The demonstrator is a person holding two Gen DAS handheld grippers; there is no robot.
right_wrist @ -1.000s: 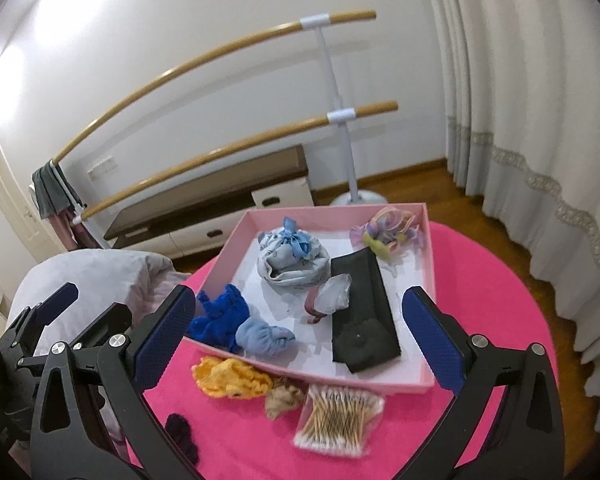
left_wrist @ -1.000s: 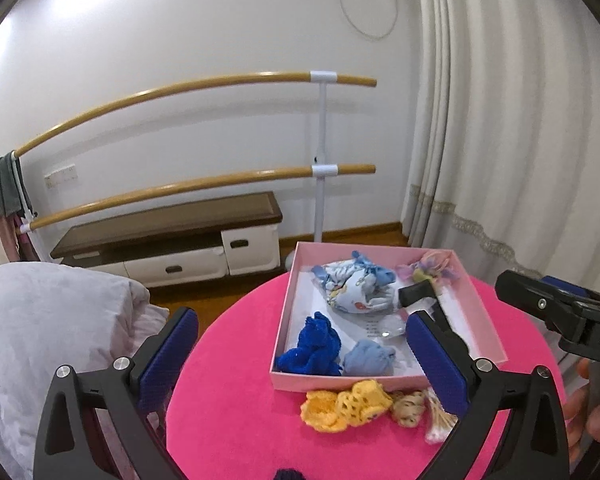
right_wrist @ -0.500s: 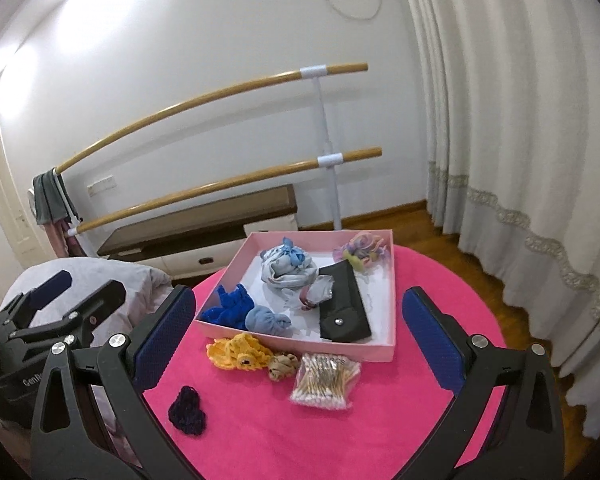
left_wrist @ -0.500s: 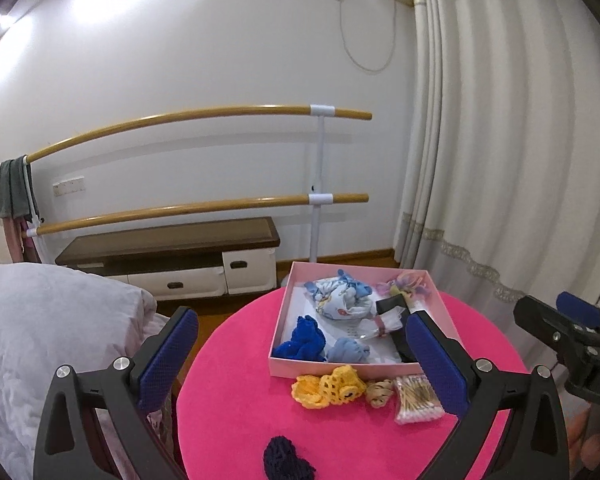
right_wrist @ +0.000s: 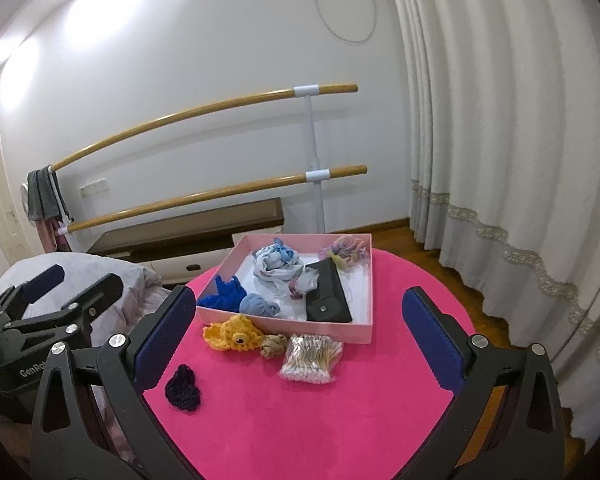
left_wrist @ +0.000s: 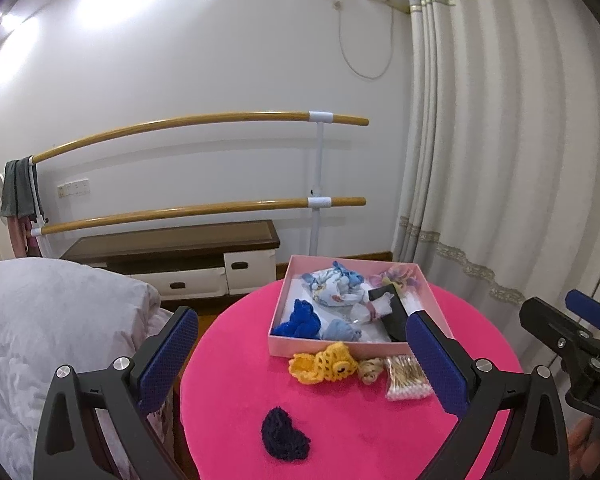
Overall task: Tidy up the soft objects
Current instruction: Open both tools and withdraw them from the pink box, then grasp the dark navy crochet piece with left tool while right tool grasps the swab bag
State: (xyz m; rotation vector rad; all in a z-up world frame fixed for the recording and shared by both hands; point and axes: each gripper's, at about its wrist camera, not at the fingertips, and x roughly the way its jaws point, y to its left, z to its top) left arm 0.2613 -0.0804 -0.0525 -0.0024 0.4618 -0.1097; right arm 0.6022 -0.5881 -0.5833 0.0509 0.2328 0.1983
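Observation:
A shallow pink box (left_wrist: 275,304) (right_wrist: 362,332) sits at the far side of a round pink table (left_wrist: 360,432) (right_wrist: 320,420). It holds a blue knit piece (left_wrist: 300,319) (right_wrist: 223,293), a pale blue bundle (right_wrist: 259,304), a patterned cloth (left_wrist: 334,286) (right_wrist: 278,261), a black pouch (right_wrist: 327,299) and pastel hair ties (right_wrist: 346,249). In front of the box lie a yellow crochet piece (left_wrist: 324,366) (right_wrist: 233,333), a tan scrunchie (left_wrist: 370,369) (right_wrist: 274,345), a cotton swab pack (left_wrist: 406,372) (right_wrist: 310,358) and a navy knit piece (left_wrist: 285,434) (right_wrist: 183,388). My left gripper (left_wrist: 312,364) and right gripper (right_wrist: 296,344) hang open and hold nothing, well back from the table.
A grey quilt (left_wrist: 48,328) lies left of the table. Two wooden wall bars (left_wrist: 204,124) and a low drawer bench (left_wrist: 180,256) stand behind. White curtains (left_wrist: 520,160) hang on the right. Each gripper shows at the edge of the other's view.
Both grippers have drawn back and up from the box. The whole table has come into view, with the navy knit piece near its front.

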